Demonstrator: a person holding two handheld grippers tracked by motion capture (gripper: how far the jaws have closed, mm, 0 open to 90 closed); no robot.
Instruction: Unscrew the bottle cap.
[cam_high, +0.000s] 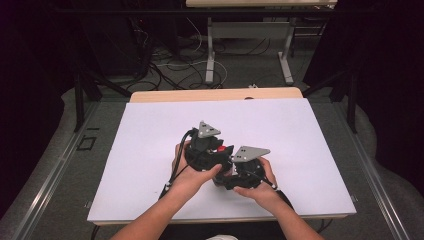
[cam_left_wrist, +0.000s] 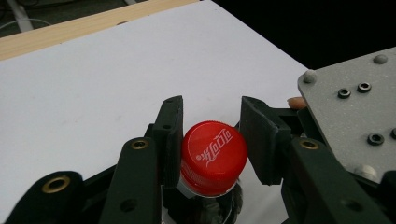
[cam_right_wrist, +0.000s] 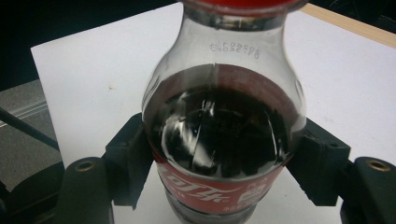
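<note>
While right fingers (cam_right_wrist: 130, 161) clamp the bottle (cam_right_wrist: 224, 135), left fingers (cam_left_wrist: 170, 133) flank its cap (cam_left_wrist: 213, 156) — one touching.

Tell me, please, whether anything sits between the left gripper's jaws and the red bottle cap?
Nothing visible does. In the left gripper view the left gripper straddles the red cap: one jaw touches its side, the other stands slightly off. The right gripper holds the bottle by its body.

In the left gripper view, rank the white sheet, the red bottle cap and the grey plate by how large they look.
1. white sheet
2. grey plate, cut off by the frame edge
3. red bottle cap, though nearness to the camera enlarges it
</note>
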